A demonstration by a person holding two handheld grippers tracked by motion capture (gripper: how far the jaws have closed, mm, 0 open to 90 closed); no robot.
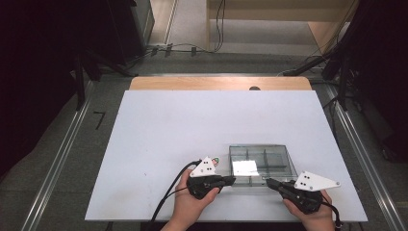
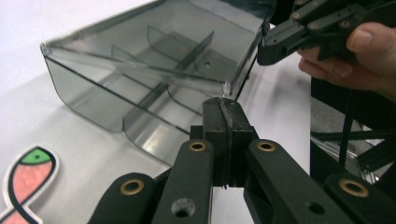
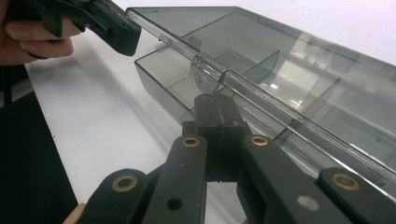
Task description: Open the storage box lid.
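A smoky clear plastic compartment box (image 1: 262, 163) with a hinged lid lies on the white table (image 1: 183, 130), near its front edge. My left gripper (image 1: 230, 180) is shut, and its tips (image 2: 227, 103) touch the lid's front-left corner. My right gripper (image 1: 268, 182) is also shut. Its tips (image 3: 214, 100) sit just under the small clear tab (image 3: 204, 78) on the lid's front edge. I cannot tell whether either gripper pinches the lid. In the right gripper view the lid's front edge (image 3: 289, 121) stands slightly above the box body. Dividers (image 2: 187, 56) show inside.
A small fish-shaped sticker (image 2: 28, 179) lies on the table left of the box, by the left gripper. The table's wooden far edge (image 1: 221, 83) lies well beyond the box. Metal rails (image 1: 57, 159) run along both sides of the table. Cables trail from both grippers toward the person.
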